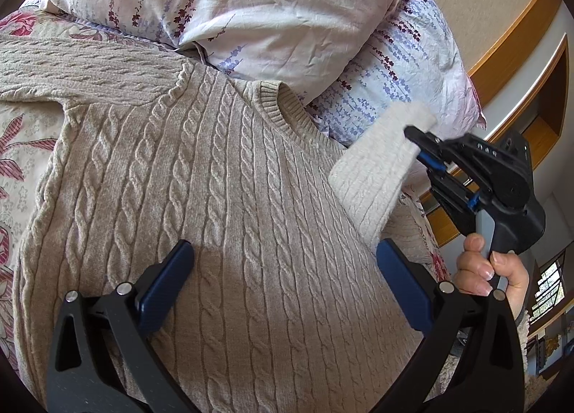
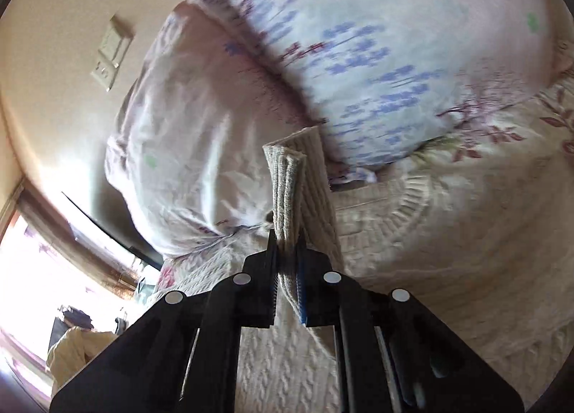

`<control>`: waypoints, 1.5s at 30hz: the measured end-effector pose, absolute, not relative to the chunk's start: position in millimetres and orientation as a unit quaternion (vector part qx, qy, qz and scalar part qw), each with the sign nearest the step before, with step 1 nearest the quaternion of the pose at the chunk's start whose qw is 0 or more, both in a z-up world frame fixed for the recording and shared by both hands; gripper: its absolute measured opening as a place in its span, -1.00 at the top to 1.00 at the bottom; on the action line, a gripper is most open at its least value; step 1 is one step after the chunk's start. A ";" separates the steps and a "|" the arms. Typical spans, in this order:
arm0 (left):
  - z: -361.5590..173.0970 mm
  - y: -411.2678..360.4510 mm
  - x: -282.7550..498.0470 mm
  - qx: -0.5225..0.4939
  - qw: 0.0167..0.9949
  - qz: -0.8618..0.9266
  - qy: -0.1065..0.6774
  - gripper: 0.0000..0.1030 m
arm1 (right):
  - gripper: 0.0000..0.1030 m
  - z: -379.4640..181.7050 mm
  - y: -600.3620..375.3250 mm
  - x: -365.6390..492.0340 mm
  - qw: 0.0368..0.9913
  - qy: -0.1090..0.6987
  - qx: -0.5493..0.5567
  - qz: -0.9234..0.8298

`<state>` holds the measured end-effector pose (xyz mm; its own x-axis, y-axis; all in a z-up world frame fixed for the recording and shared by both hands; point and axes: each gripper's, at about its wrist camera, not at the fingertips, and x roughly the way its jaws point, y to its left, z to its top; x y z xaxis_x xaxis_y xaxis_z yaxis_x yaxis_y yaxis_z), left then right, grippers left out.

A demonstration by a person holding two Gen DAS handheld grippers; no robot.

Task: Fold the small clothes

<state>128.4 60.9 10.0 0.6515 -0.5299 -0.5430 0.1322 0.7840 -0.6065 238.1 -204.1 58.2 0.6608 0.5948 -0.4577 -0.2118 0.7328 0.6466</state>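
A beige cable-knit sweater [image 1: 222, 176] lies flat, front up, on a floral bedspread, neck toward the pillows. My left gripper [image 1: 283, 255] is open and empty, hovering low over the sweater's body. My right gripper [image 1: 416, 145] is shut on the sweater's right sleeve [image 1: 373, 176] near the cuff and holds it lifted over the sweater's right side. In the right wrist view the gripper [image 2: 287, 251] pinches the folded sleeve [image 2: 290, 183], which sticks up between the jaws. The other sleeve [image 1: 71, 68] lies spread out to the left.
Two floral pillows [image 1: 251, 7] are stacked right behind the sweater's collar. The floral bedspread [image 1: 21, 147] shows at the left. A wall with wooden trim [image 1: 516, 36] is at the right, and a wall switch plate [image 2: 111, 54] appears in the right wrist view.
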 end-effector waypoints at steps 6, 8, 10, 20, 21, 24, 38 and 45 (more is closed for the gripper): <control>11.6 74.0 124.7 -0.306 0.863 -0.208 0.344 -0.97 | 0.84 18.4 -110.7 262.6 0.822 0.424 0.224 0.307; 13.6 81.9 121.5 -0.324 0.864 -0.205 0.327 -0.96 | 0.86 3.2 -98.2 265.3 0.807 0.446 0.226 0.314; 20.5 92.0 115.0 -0.331 0.870 -0.196 0.309 -0.96 | 0.86 -7.5 -88.7 262.4 0.794 0.466 0.226 0.319; 36.6 229.3 123.0 -0.378 0.875 -0.020 0.304 -0.95 | -0.40 9.2 -124.0 225.3 0.775 0.466 0.256 0.342; 33.3 244.7 126.1 -0.397 0.866 -0.006 0.305 -0.94 | -0.45 16.0 -134.2 221.7 0.784 0.452 0.251 0.343; 24.3 281.5 133.1 -0.430 0.847 0.046 0.309 -0.91 | -0.97 28.5 -161.0 210.0 0.809 0.409 0.246 0.342; 1.1 364.2 159.2 -0.501 0.789 0.167 0.315 0.49 | -0.97 28.1 -182.8 203.5 0.819 0.393 0.259 0.327; 22.4 357.6 168.9 -0.478 0.810 0.158 0.302 0.89 | -0.97 35.1 -197.8 201.1 0.825 0.374 0.277 0.322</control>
<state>168.9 357.6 22.4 0.7682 -0.0326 -0.6394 -0.5439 0.4936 -0.6786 201.1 -197.8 35.1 0.5131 0.7374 -0.4392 -0.3235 0.6402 0.6968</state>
